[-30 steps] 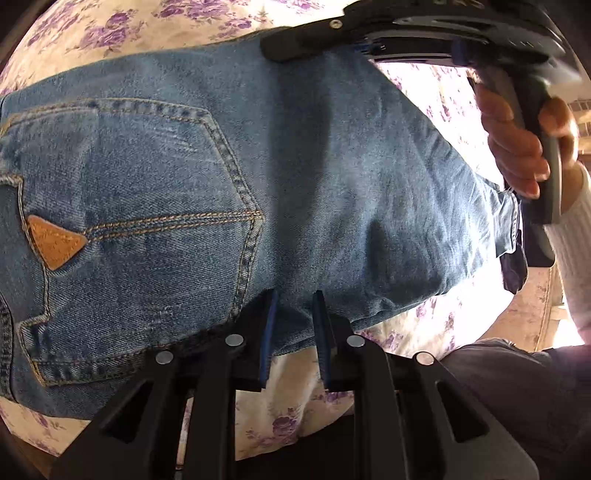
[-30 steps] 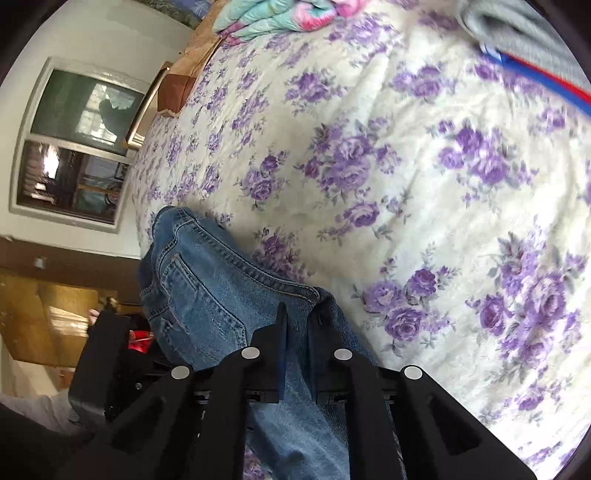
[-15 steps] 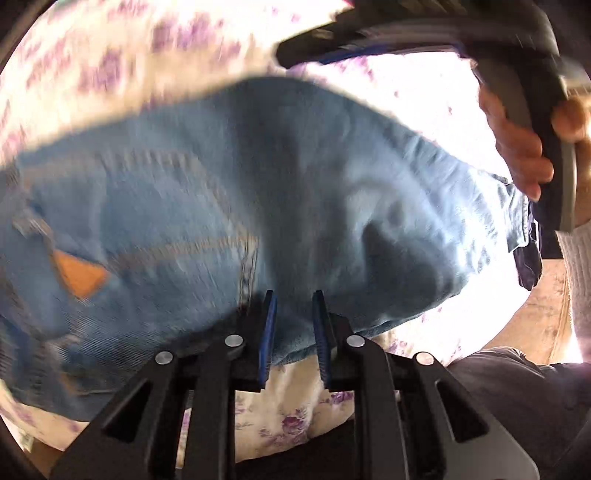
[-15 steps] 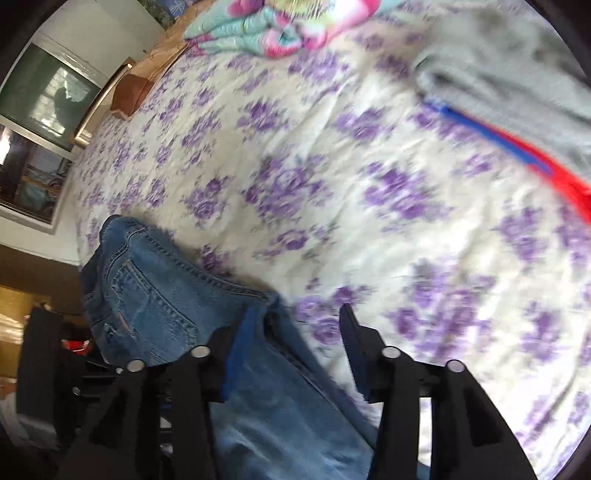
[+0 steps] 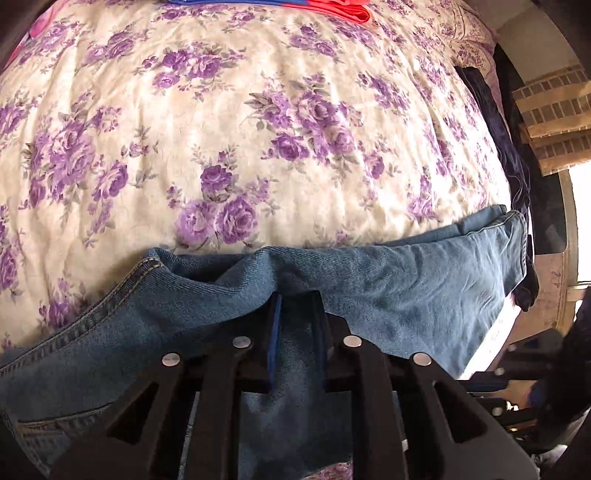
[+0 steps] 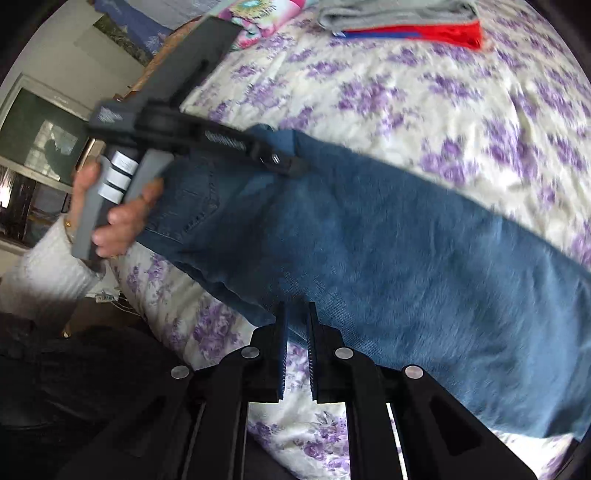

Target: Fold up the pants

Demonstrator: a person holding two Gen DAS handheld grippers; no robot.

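Blue jeans [image 5: 388,284] lie along the near edge of a floral bedspread [image 5: 221,129], folded lengthwise. In the left wrist view my left gripper [image 5: 297,299] is shut on a bunched fold of the denim at the jeans' far edge. In the right wrist view the jeans [image 6: 406,240] stretch from left to right. My right gripper [image 6: 296,312] sits at their near edge with its jaws almost together and nothing between them. The left gripper [image 6: 291,164] shows there too, its fingers on the upper edge near the back pocket.
A folded grey garment with red and blue trim [image 6: 402,22] lies at the far side of the bed. A colourful cloth [image 6: 258,18] is beside it. Dark clothing [image 5: 513,162] hangs at the right bed edge. A window [image 6: 37,147] is on the left wall.
The right gripper opened, let go of the far edge of the jeans and came to their near edge, jaws nearly closed. The left gripper carried its edge of denim across to the far side.
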